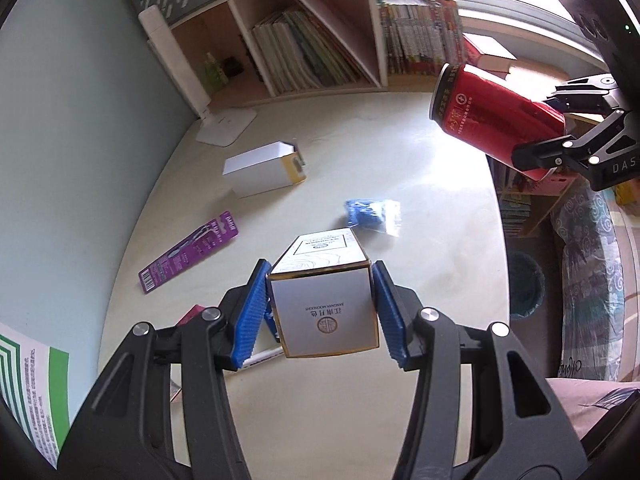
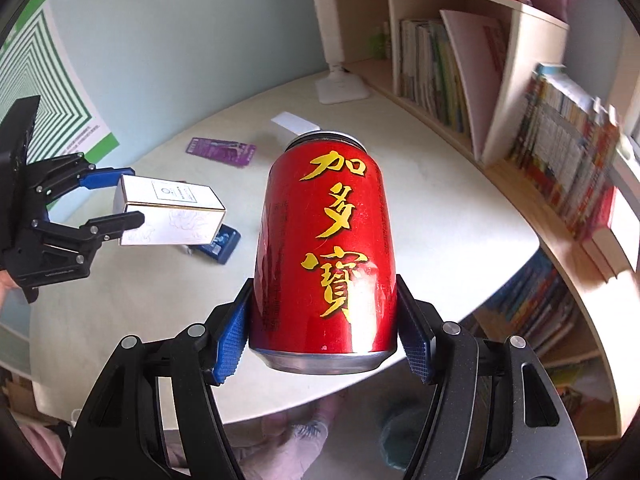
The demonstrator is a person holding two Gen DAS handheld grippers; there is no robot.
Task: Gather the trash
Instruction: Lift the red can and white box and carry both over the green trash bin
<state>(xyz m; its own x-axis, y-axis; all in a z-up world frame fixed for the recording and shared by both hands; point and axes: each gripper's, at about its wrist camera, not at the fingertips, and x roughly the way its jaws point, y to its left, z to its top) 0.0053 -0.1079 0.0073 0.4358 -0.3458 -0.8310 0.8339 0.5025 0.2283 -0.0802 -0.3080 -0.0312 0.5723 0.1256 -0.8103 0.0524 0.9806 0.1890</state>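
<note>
My left gripper (image 1: 320, 312) is shut on a white gold-edged carton (image 1: 324, 308) and holds it above the pale table (image 1: 420, 200). It also shows in the right wrist view, where the left gripper (image 2: 124, 196) grips the carton (image 2: 172, 216). My right gripper (image 2: 324, 340) is shut on a red drink can (image 2: 324, 248) held above the table's edge; the can (image 1: 496, 116) shows at the right of the left wrist view. On the table lie a white and yellow box (image 1: 264, 172), a purple card package (image 1: 188, 252) and a blue plastic wrapper (image 1: 372, 216).
A white lamp base (image 1: 226, 124) stands at the back by a wooden bookshelf (image 1: 304, 40) full of books. A dark mesh bin (image 1: 524, 284) stands on the floor right of the table. A dark blue item (image 2: 224, 244) and a pen (image 1: 262, 358) lie under the carton.
</note>
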